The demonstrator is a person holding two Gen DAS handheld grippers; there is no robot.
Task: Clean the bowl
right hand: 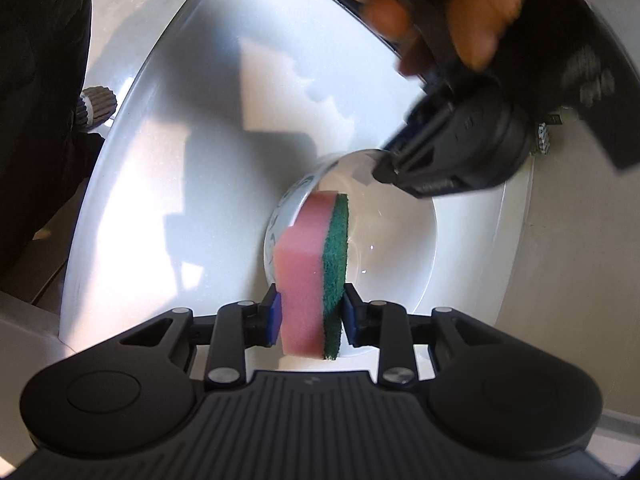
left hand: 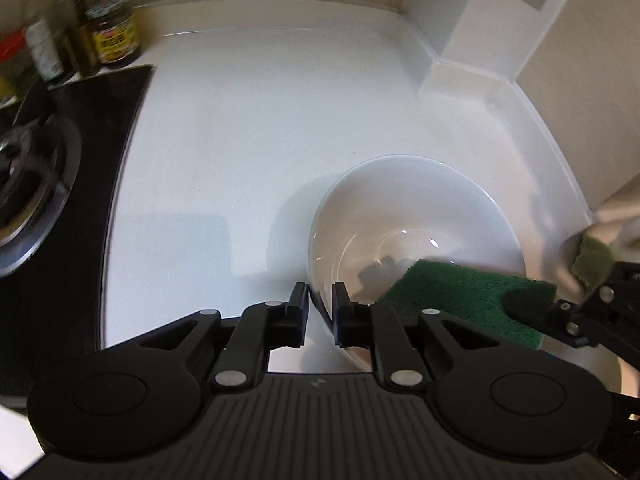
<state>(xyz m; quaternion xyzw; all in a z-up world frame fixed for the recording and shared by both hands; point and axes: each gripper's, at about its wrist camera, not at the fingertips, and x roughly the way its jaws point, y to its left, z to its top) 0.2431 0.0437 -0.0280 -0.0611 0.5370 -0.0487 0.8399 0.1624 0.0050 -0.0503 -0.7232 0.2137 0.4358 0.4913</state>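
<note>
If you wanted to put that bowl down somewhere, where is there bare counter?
The widest bare patch of white counter lies between the black stove and the bowl, running back to the wall. It is crowded at the far left corner, where jars and bottles stand, and around the sponge.

We count one white bowl (left hand: 416,216), one sponge (right hand: 316,276), pink on one face and green on the other, and two grippers, the left gripper (left hand: 320,312) and the right gripper (right hand: 310,312). By the one stove burner (left hand: 28,184), we make out one jar (left hand: 116,32) and roughly three blurred bottles (left hand: 52,24).
</note>
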